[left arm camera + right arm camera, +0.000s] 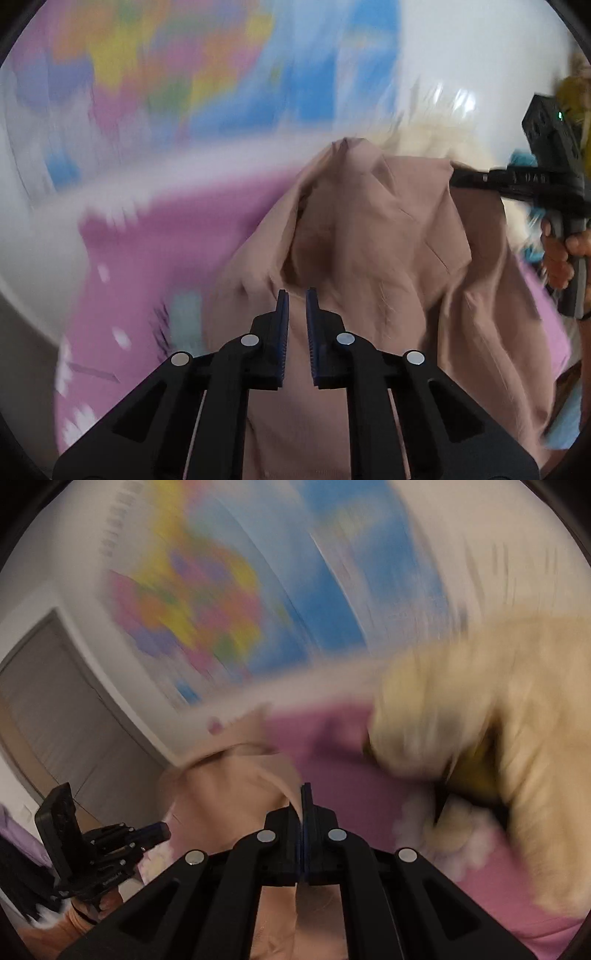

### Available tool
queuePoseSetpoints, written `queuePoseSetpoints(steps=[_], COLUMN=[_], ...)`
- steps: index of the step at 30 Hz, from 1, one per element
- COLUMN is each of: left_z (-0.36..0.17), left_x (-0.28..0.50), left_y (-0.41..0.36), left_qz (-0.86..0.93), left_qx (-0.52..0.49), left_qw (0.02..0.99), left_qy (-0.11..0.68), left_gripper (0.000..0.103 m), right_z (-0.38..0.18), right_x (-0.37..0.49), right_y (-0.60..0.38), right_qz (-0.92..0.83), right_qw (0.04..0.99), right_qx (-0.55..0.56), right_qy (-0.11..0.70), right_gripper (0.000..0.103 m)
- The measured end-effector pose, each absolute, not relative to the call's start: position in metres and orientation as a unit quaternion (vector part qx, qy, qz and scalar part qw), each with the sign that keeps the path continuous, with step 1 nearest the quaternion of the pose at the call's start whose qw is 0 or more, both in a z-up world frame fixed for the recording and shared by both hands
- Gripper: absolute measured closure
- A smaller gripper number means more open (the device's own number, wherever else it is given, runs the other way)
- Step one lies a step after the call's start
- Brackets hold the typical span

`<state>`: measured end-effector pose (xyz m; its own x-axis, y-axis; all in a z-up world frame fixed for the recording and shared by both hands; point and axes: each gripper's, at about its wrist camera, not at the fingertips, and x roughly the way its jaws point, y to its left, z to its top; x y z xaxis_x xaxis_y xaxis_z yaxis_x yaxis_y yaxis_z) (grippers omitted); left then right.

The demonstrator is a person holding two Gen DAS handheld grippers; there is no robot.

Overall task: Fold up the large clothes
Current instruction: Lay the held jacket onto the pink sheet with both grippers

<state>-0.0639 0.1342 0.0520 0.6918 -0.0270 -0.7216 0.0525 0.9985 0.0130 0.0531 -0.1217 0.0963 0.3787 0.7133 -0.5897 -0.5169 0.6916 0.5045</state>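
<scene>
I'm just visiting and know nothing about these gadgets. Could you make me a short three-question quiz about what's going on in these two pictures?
1. True or false: the right gripper has its jaws closed on a fold of the beige garment.
2. Multiple choice: what lies under the beige garment? A) a bare wooden table B) a pink bedspread C) a green carpet
3. Fill in: the left gripper shows a narrow gap between its blue pads, and between them there is ____.

Key
1. True: cloth runs up between the closed jaws in the right wrist view.
2. B
3. Nothing: the pads grip no cloth; the garment lies beyond them.
</scene>
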Motion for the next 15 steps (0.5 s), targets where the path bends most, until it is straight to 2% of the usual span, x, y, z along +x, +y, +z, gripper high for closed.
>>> queuePoseSetpoints(steps=[1,3,4,5,7,9,10,11,13,15], left_z=[0.035,0.021,0.017,0.017,0.026,0.029,0.029,0.025,0.008,-0.01], left_x=[-0.057,-0.048,-0.048,-0.049,-0.021,-0.007,0.006,0.014,0.038,0.056], left_y=[0.146,0.161,0.167,0.18,0.209,0.222,0.226,0.229,0.237,0.24], left_qz=[-0.017,-0.011,-0.002,0.008,-0.004,0.004,-0.011,-0.032,-0.09,-0.127], left_qx=[0.006,0.0,0.002,0.002,-0.002,-0.007,-0.01,-0.015,-0.042,-0.057], left_qw=[0.913,0.906,0.909,0.916,0.918,0.918,0.915,0.911,0.895,0.878], left_qy=[0.408,0.423,0.418,0.402,0.398,0.398,0.403,0.411,0.435,0.457], left_gripper=[0.091,0.066,0.044,0.033,0.023,0.022,0.016,0.01,0.009,0.009], right_z=[0.072,0.046,0.04,0.038,0.041,0.042,0.045,0.042,0.045,0.043], right_x=[0.066,0.085,0.095,0.099,0.106,0.107,0.108,0.112,0.107,0.101], right_y=[-0.112,-0.104,-0.103,-0.104,-0.107,-0.108,-0.108,-0.11,-0.11,-0.111], right_qz=[0.359,0.339,0.335,0.333,0.319,0.31,0.298,0.297,0.289,0.299], right_qw=[0.817,0.814,0.811,0.812,0.821,0.826,0.832,0.835,0.846,0.844], right_qx=[0.114,0.111,0.118,0.119,0.108,0.086,0.073,0.062,0.046,0.035], right_qy=[0.437,0.458,0.465,0.465,0.461,0.463,0.462,0.46,0.447,0.444], right_gripper=[0.102,0.102,0.102,0.102,0.101,0.095,0.083,0.048,0.012,0.012])
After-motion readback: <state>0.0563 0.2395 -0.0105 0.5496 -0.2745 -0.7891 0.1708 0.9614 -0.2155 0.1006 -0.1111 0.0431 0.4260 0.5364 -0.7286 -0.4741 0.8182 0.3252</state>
